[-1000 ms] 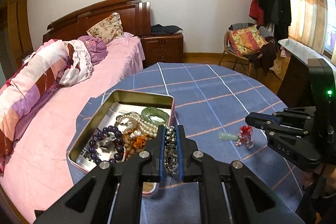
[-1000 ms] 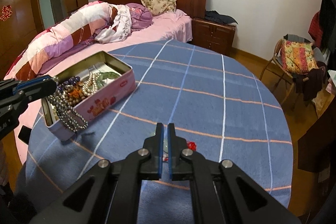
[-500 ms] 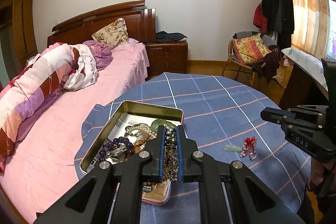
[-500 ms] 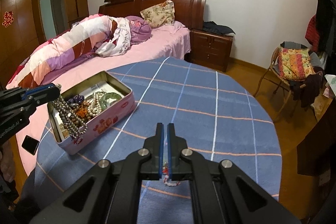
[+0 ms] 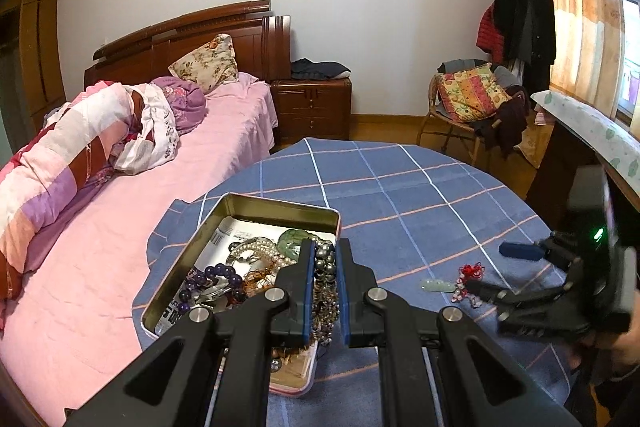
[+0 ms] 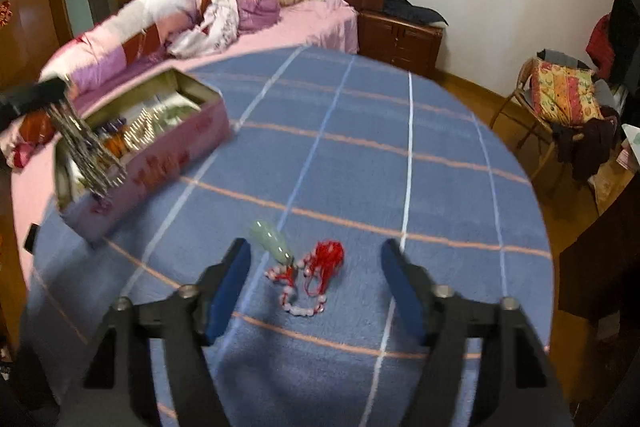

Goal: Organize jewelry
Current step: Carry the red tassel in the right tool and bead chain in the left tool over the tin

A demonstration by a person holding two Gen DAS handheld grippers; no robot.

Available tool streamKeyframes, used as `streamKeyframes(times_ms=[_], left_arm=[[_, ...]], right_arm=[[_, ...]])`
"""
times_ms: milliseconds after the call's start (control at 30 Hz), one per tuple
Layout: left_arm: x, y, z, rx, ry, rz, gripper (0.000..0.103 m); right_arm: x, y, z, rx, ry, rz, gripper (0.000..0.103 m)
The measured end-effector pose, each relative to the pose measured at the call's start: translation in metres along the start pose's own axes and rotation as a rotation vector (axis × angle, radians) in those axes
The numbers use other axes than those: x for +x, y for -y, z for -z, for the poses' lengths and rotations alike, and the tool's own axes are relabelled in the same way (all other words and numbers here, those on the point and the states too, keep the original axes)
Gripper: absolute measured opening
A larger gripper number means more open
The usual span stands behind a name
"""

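Observation:
My left gripper (image 5: 323,259) is shut on a dark grey bead necklace (image 5: 326,283) that hangs over the near end of the open pink tin (image 5: 280,207), which holds several bead strings. In the right wrist view the necklace (image 6: 86,155) dangles over the tin (image 6: 160,155) from the left gripper (image 6: 40,95). My right gripper (image 6: 316,259) is open, its fingers on either side of a pale green jade pendant (image 6: 272,241) with red cord and tassel (image 6: 324,259) lying on the blue checked tablecloth. The pendant also shows in the left wrist view (image 5: 436,285).
The round table (image 6: 360,147) stands next to a pink bed (image 5: 120,227). A wooden nightstand (image 5: 316,107) and a chair with cushions (image 5: 472,107) stand behind it. A dark cabinet (image 5: 568,163) is at the right.
My right gripper has opened and moved down over the jade pendant. My left gripper has lifted a little with the necklace still in it.

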State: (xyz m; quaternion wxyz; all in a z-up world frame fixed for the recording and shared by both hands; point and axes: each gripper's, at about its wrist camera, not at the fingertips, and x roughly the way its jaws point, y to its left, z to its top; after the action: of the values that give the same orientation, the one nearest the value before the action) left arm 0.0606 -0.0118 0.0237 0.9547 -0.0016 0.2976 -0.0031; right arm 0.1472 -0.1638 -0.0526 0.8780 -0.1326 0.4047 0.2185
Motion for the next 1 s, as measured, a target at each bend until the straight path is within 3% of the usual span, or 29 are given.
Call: streamKeyframes(times_ms=[67, 133, 167, 200, 267, 667, 1000], left_arm=[[0.002, -0.002, -0.002, 0.000, -0.001, -0.006, 0.009], [0.005, -0.004, -0.005, -0.002, -0.002, -0.009, 0.009], [0.006, -0.005, -0.006, -0.004, -0.003, -0.012, 0.009], [0.008, -0.007, -0.006, -0.006, -0.004, -0.014, 0.009], [0.009, -0.008, -0.007, -0.008, -0.006, -0.017, 0.009], [-0.010, -0.034, -0.023, -0.032, 0.049, -0.045, 0.009], [-0.002, -0.054, -0.022, -0.054, 0.042, -0.078, 0.009]], right_arm=[[0.009, 0.000, 0.002, -0.001, -0.032, -0.003, 0.058], [0.016, -0.002, 0.003, -0.011, -0.056, -0.010, 0.058], [0.018, -0.003, 0.003, -0.022, -0.061, -0.006, 0.050], [0.021, -0.003, 0.004, -0.031, -0.075, -0.003, 0.032], [0.020, -0.001, 0.003, -0.021, -0.077, -0.015, 0.009], [-0.045, -0.008, -0.037, -0.027, 0.107, -0.040, 0.007], [-0.054, -0.050, -0.082, -0.086, 0.201, -0.101, 0.007]])
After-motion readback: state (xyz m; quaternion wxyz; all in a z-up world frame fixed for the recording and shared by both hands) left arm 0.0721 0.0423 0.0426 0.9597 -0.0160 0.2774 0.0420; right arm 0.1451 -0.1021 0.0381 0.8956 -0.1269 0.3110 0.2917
